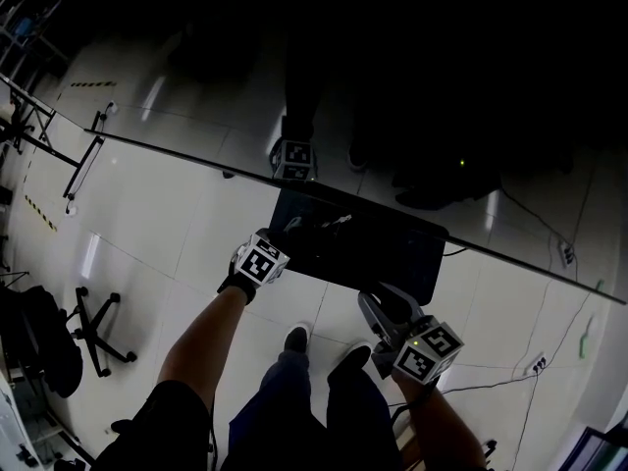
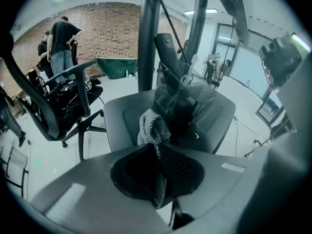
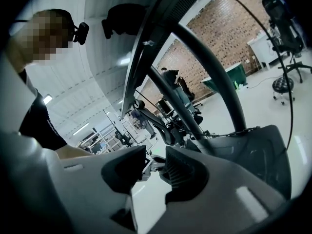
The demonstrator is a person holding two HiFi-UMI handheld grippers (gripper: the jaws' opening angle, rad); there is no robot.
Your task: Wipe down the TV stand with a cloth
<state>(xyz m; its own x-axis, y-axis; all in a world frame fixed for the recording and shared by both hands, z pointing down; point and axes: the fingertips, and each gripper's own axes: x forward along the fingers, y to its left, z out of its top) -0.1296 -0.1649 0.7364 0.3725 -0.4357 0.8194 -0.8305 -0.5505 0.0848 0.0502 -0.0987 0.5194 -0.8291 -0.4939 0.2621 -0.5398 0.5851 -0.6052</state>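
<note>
**Cloth ready over the stand.** A person stands on a pale tiled floor (image 1: 177, 214) over a TV stand (image 1: 365, 246), with a pair of tongs in each hand.

The left tongs (image 2: 157, 152) are shut tight on a pale knitted cloth (image 2: 152, 126). A bunch of the cloth sticks out just past their tips, seemingly so that fabric rather than plastic meets the surface. These tongs tilt down at the stand's base plate (image 2: 119, 123), which lies directly ahead of and below them. The cloth hangs over the plate's near half, and no view shows whether it touches yet. Two posts (image 2: 146, 38) rise just beyond the cloth.

The right tongs (image 3: 153, 155) stand partly open with nothing between them. They sit to the right of the left pair and nearer the person, by the plate's near right corner. They look across the room rather than down, apparently a spare hand kept out of the way.

By the look of it, the wipe is only about to start. The posts crowd the plate's far side, so the cloth will likely have to be worked round their feet.
</note>
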